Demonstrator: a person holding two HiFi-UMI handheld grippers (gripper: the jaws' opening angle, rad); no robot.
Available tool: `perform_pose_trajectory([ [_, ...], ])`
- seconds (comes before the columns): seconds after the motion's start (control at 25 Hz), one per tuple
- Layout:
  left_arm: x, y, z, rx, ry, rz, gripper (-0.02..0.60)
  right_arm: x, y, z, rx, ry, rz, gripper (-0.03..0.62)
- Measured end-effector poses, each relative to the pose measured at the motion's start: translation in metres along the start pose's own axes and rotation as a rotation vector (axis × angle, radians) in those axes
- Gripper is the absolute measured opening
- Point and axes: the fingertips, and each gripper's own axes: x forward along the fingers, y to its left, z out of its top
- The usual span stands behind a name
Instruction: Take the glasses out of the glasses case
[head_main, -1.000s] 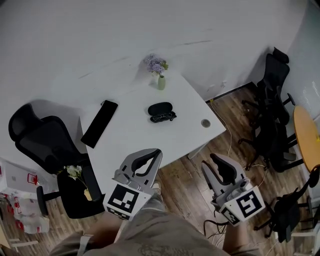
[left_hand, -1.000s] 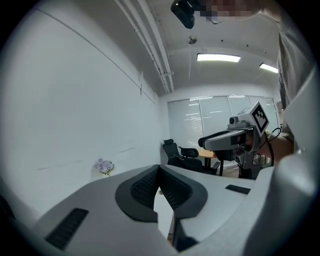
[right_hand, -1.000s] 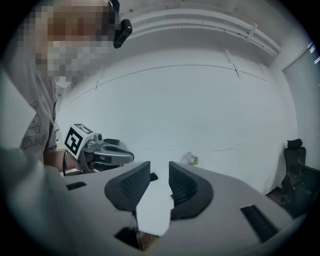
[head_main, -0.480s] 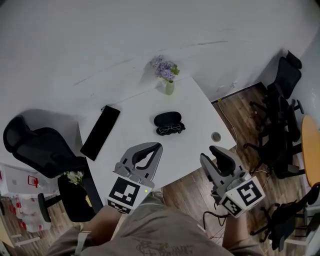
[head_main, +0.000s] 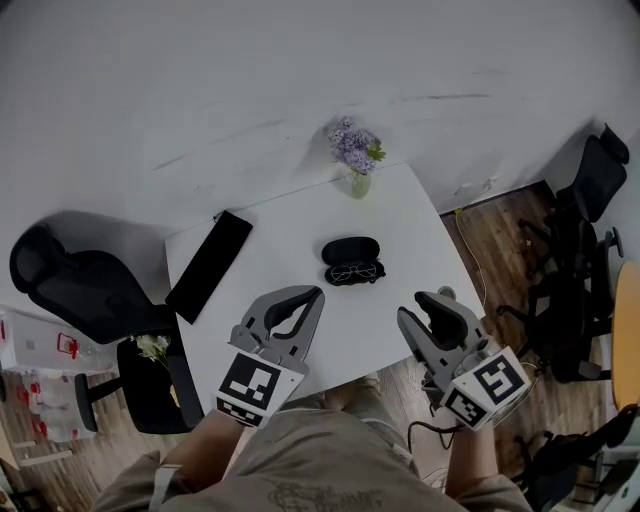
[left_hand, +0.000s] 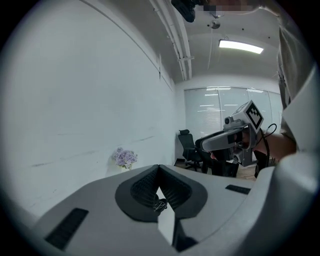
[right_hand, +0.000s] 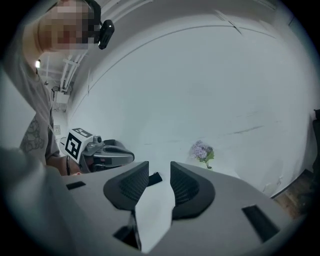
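Observation:
A black glasses case (head_main: 350, 249) lies open on the white table (head_main: 290, 240), with thin-rimmed glasses (head_main: 355, 272) resting in its near half. My left gripper (head_main: 316, 294) hovers over the table's near edge, left of and short of the case, its jaws meeting at the tips with nothing held. In the left gripper view the glasses (left_hand: 160, 205) show through the gap below the left gripper (left_hand: 159, 167). My right gripper (head_main: 425, 299) hangs at the near right corner, open and empty. The right gripper view shows the right gripper (right_hand: 160, 167) with bare table between the jaws.
A vase of purple flowers (head_main: 357, 160) stands at the table's far edge. A flat black slab (head_main: 210, 265) lies on the left side. A small round disc (head_main: 445, 293) sits at the right corner. Office chairs stand left (head_main: 80, 290) and right (head_main: 590, 200).
Both grippers have come forward from over the floor to the table's near edge. The case and glasses now lie much closer to them.

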Motion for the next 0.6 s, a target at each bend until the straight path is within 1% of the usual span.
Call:
perform_pose_trajectory([
  [0.16,0.014,0.007,0.000,-0.028,0.026,0.062,0.015,0.015,-0.019,0.000,-0.002,0.029,0.071,0.152],
  [0.28,0.024,0.012,-0.002,-0.040,0.053,0.110,0.015,0.029,-0.032,-0.004,-0.039,0.079,0.135,0.156],
  [0.4,0.035,0.013,-0.007,-0.061,0.078,0.159,0.015,0.041,-0.047,-0.014,-0.091,0.146,0.201,0.160],
  [0.6,0.051,0.014,-0.024,-0.139,0.121,0.222,0.015,0.069,-0.070,-0.045,-0.181,0.286,0.288,0.163],
])
